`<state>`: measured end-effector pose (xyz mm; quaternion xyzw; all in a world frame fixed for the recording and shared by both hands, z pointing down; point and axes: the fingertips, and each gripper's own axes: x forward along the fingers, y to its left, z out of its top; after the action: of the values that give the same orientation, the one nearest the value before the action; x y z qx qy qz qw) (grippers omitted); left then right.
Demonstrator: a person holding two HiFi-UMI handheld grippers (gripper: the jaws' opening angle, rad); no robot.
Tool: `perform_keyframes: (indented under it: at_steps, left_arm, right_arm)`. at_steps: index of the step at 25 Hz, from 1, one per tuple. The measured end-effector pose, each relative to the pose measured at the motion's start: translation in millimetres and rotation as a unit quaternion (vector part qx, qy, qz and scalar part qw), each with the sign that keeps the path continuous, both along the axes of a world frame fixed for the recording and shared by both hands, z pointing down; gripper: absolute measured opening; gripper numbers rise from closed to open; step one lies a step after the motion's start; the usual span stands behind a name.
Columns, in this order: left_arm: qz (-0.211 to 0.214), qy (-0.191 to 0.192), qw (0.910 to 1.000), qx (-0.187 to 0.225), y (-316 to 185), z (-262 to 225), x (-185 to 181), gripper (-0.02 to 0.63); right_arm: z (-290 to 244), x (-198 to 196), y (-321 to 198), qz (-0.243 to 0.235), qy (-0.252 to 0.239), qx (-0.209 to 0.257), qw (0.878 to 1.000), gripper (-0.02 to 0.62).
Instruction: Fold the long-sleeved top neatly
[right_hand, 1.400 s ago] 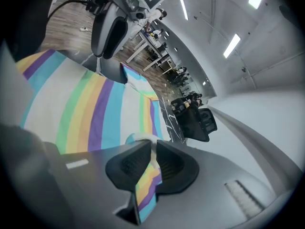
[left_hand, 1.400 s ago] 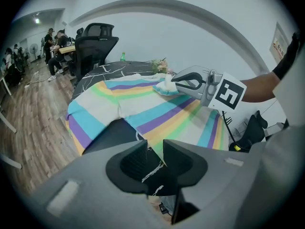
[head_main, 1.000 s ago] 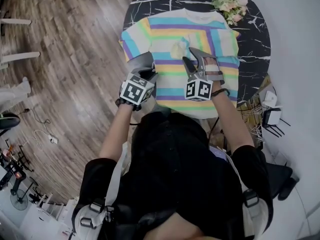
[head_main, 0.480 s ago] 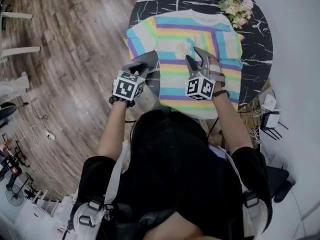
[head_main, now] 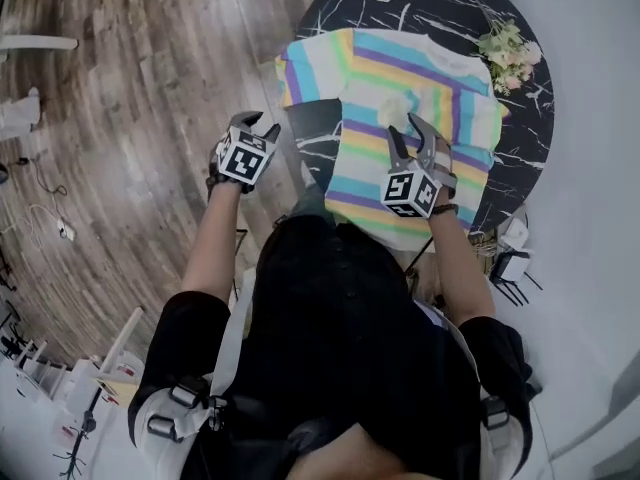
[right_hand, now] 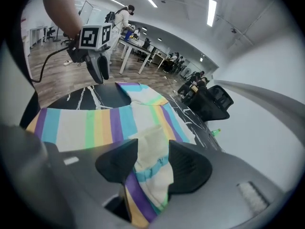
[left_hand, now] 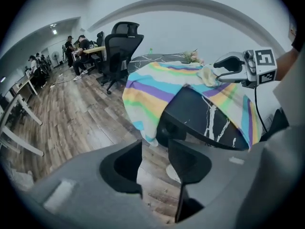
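One top [head_main: 400,68]: your right hand-held gripper [right_hand: 153,149] pinches its sleeve [right_hand: 152,132], and the hem is partly hidden beneath it. Your left hand-held gripper [left_hand: 155,151], jaws just opening, holds nothing.

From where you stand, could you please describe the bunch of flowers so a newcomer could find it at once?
Start at the round black table with white veins, largely covered by the pastel-striped top. At the table's far right edge, beside the top's shoulder, lies the bunch of flowers: pale pink and cream blooms with green leaves, the only thing there that isn't cloth.
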<state>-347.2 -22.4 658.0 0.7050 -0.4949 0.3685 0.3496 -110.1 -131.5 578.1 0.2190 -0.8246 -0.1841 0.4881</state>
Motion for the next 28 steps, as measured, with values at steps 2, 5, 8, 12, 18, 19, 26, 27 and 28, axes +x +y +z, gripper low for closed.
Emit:
perform_keyframes:
  at_steps: [2,5,8,12,18,19,26,27,28]
  left_arm:
    - [0.0,0.011,0.9999,-0.001,-1,16,5,0.196]
    - [-0.021,0.028,0.9994,0.007,-4,38,7,0.206]
    - [-0.046,0.049,0.9977,0.011,-9,59,8,0.214]
    - [-0.07,0.071,0.995,-0.005,-14,88,10,0.232]
    - [-0.096,0.087,0.9915,-0.005,-28,116,15,0.232]
    - [-0.1,0.091,0.9908,-0.006,-29,118,16,0.232]
    - [-0.156,0.085,0.984,-0.017,-29,130,-4,0.036]
    - [-0.163,0.079,0.9834,-0.015,-26,127,-10,0.034]
    - [-0.17,0.073,0.9827,-0.011,-24,121,-16,0.031]
  right_arm:
    - [1,1,1,0.003,0.006,-0.007,1.0,0.202]
    - [1,0,0,0.017,0.006,-0.019,1.0,0.201]
    - [1,-1,-3,0.022,0.012,-0.022,0.999,0.199]
    - [1,-1,-7,0.027,0.023,-0.022,0.999,0.198]
    - [-4,3,-9,0.044,0.032,-0.019,0.998,0.196]
    - [-4,5,-10,0.047,0.034,-0.019,0.998,0.196]
    - [1,17,-5,0.052,0.039,-0.019,0.998,0.186]
    - [0,17,-5,0.053,0.039,-0.019,0.998,0.184]
    - [-2,15,-5,0.053,0.038,-0.018,0.998,0.183]
